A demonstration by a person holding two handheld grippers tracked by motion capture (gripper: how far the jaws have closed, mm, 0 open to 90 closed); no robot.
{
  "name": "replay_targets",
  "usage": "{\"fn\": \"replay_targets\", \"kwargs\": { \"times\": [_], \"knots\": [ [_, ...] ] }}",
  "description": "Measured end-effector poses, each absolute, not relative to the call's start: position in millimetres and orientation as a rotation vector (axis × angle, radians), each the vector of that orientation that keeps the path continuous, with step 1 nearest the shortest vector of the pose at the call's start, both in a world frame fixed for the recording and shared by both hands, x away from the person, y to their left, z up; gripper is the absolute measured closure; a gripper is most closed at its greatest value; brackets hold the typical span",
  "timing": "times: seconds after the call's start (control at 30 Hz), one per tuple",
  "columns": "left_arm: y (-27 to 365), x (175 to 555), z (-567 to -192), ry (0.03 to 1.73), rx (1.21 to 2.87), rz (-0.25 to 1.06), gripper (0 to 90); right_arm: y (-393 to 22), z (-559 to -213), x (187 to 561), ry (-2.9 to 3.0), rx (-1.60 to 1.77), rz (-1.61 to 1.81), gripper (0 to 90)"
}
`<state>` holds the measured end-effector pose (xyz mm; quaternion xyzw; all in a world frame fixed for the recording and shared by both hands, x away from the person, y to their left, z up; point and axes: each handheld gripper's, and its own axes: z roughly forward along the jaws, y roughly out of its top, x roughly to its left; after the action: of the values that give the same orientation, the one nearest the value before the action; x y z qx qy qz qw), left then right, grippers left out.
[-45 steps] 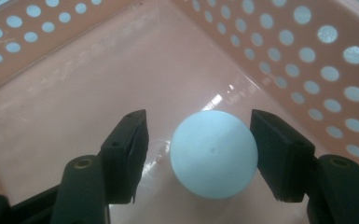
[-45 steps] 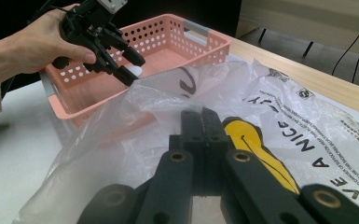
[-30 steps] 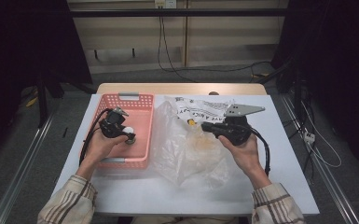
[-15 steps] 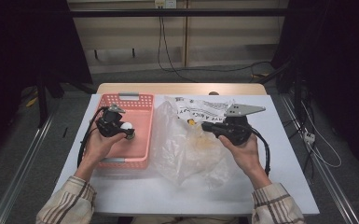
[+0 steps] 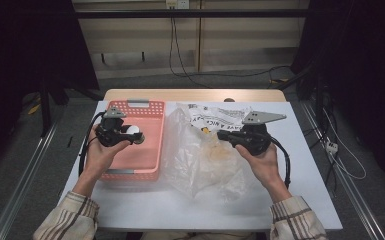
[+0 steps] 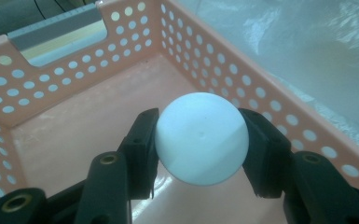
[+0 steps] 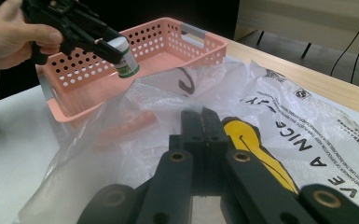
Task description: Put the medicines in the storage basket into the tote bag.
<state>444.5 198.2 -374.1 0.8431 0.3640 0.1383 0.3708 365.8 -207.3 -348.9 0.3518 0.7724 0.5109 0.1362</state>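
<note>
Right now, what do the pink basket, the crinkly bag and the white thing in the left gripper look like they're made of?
Pink basket: matte moulded plastic, judging by its even punched holes.
Bag: thin clear plastic film, glossy, wrinkled, printed with black letters.
White thing: smooth, satin and round-topped; in the right gripper view it shows a green label, so probably a small plastic bottle.

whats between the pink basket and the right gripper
The clear plastic bag, crumpled on the table, lies between the pink basket and the right gripper, as the high view shows.
</note>
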Motion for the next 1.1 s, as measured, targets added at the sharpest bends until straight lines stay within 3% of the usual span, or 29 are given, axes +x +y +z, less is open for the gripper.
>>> {"fn": "replay_targets", "kwargs": {
  "times": [1.1],
  "knots": [
    [161.4,392.2,-331.6,0.66,2.056,0.294,51.0,-207.4,-350.3,365.7,2.24,1.024,1.465,90.0]
  ]
}}
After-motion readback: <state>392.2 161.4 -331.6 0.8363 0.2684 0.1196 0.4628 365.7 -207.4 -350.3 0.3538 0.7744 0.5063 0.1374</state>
